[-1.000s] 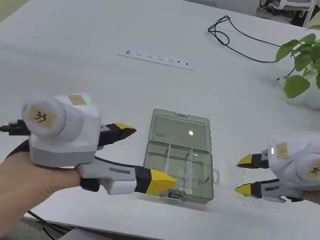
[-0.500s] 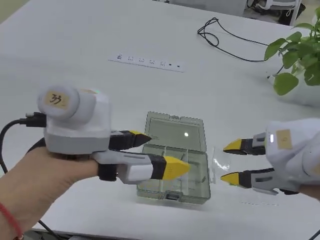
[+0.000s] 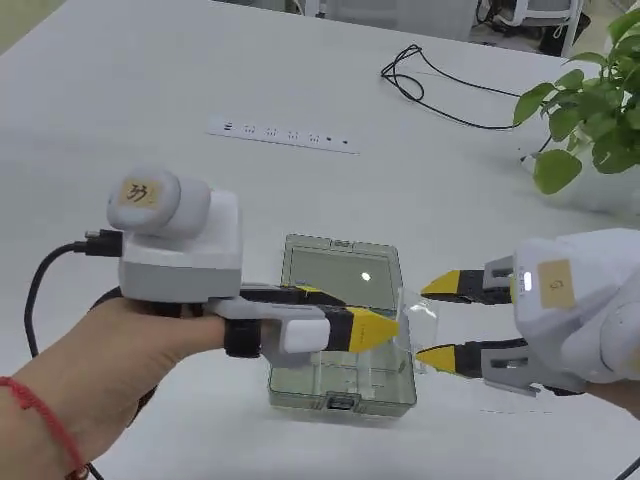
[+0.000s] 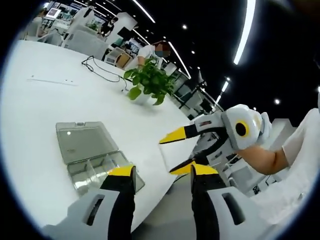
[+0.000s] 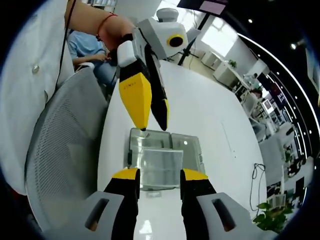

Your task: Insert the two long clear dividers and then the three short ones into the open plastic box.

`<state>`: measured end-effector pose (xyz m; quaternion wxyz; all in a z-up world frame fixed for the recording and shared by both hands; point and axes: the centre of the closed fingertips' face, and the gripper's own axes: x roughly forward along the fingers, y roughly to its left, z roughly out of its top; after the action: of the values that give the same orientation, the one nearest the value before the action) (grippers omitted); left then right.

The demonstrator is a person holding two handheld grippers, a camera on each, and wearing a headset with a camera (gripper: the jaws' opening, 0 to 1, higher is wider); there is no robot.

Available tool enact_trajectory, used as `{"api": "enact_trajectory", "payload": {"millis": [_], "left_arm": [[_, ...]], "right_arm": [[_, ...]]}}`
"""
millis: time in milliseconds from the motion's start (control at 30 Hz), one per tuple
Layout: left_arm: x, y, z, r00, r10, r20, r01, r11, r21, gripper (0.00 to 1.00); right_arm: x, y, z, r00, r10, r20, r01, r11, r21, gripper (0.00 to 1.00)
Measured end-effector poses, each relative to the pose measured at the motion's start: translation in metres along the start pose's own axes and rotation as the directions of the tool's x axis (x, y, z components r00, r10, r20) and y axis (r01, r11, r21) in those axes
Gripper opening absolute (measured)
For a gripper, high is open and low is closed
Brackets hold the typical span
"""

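The open greenish clear plastic box lies near the table's front edge with its lid folded back. Clear partitions stand inside it. My right gripper hovers at the box's right side, its jaws set wide and shut on the edges of a clear divider. In the right gripper view the divider spans the gap of the right gripper, above the box. My left gripper is open over the box with nothing between its jaws, and it points at the right gripper.
A white power strip lies further back, with a black cable beyond it. A potted plant stands at the right. A faint clear piece lies on the table under my right gripper. A grey mesh chair stands beside the table.
Both grippers have closed in over the box from either side. The clear divider that lay on the table right of the box is now up between the right gripper's jaws.
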<state>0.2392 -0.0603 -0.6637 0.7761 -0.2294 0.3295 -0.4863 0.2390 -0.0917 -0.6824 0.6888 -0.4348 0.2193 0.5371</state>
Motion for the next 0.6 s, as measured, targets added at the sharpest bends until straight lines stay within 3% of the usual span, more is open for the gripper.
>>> {"api": "enact_trajectory", "payload": {"millis": [333, 600], "left_arm": [[0.012, -0.006, -0.007, 0.999, -0.042, -0.018, 0.041, 0.998, -0.057, 0.24], [0.015, -0.01, -0.008, 0.9975, -0.067, -0.02, 0.066, 0.995, -0.074, 0.09]], "right_arm": [[-0.003, 0.003, 0.018, 0.9999, -0.012, 0.002, 0.012, 0.998, -0.056, 0.33], [-0.005, 0.004, 0.023, 0.9999, -0.015, 0.004, 0.015, 0.997, -0.071, 0.33]]}}
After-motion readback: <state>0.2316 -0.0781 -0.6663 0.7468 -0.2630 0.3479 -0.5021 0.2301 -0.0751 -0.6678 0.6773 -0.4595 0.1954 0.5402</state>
